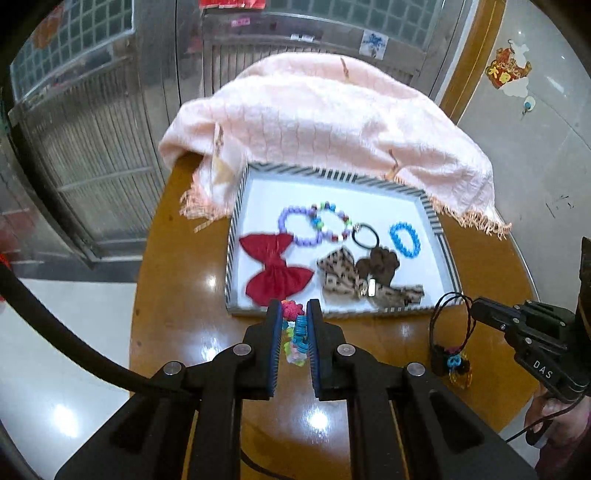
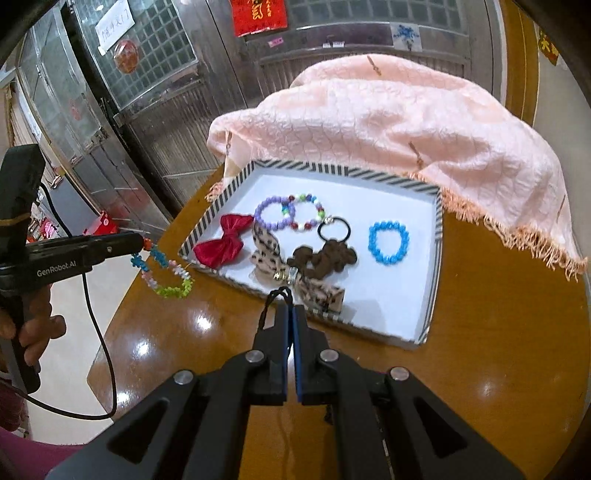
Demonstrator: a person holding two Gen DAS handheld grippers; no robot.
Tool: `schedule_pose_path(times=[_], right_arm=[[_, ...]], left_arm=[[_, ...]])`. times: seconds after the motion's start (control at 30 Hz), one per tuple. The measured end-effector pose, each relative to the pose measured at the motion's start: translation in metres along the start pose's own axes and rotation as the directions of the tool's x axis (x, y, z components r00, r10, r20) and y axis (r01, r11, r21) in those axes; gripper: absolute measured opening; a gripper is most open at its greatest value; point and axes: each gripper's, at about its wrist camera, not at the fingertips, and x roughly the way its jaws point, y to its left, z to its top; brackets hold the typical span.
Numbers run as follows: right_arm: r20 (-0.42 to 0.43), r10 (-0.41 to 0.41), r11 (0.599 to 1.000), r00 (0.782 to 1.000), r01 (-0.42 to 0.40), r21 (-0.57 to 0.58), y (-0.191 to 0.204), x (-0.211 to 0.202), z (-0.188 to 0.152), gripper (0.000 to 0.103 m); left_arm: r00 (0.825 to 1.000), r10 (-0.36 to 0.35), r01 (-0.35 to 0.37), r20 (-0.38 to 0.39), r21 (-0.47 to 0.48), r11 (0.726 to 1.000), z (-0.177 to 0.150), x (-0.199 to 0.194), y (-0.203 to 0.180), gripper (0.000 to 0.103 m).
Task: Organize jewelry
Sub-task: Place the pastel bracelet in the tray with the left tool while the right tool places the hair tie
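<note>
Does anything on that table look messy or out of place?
Mostly the pink shawl, heaped at the table's far side with its fringe spilling over the striped tray's back corner. Inside, the leopard bow and brown piece overlap.

We see a round, glossy wooden worktop [image 1: 177, 302] with bright lamp glare on it. A peach fringed cloth [image 1: 325, 122] is heaped at its twelve o'clock edge. Behind stands a metal grille door [image 1: 92, 147] with glass blocks [image 2: 166, 37] and a red paper [image 2: 258, 14]. At eight o'clock lies pale shiny floor [image 1: 55, 369].
</note>
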Motion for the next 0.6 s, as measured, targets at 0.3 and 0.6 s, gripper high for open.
schedule_pose_path(times=[0.3, 0.6], right_arm=[[0.033, -0.034, 0.999, 0.999, 0.034, 0.001, -0.012, -0.008, 0.022, 0.002], [0.052, -0.065, 0.998, 0.997, 0.064, 0.014, -0.033, -0.008, 0.043, 0.002]], left_arm=[[0.998, 0.022, -0.025, 0.062, 0.037, 0.999, 0.037, -0.001, -0.011, 0.006], [0.997, 0.019, -0.024, 0.070, 0.071, 0.997, 0.069, 0.015, -0.027, 0.006]])
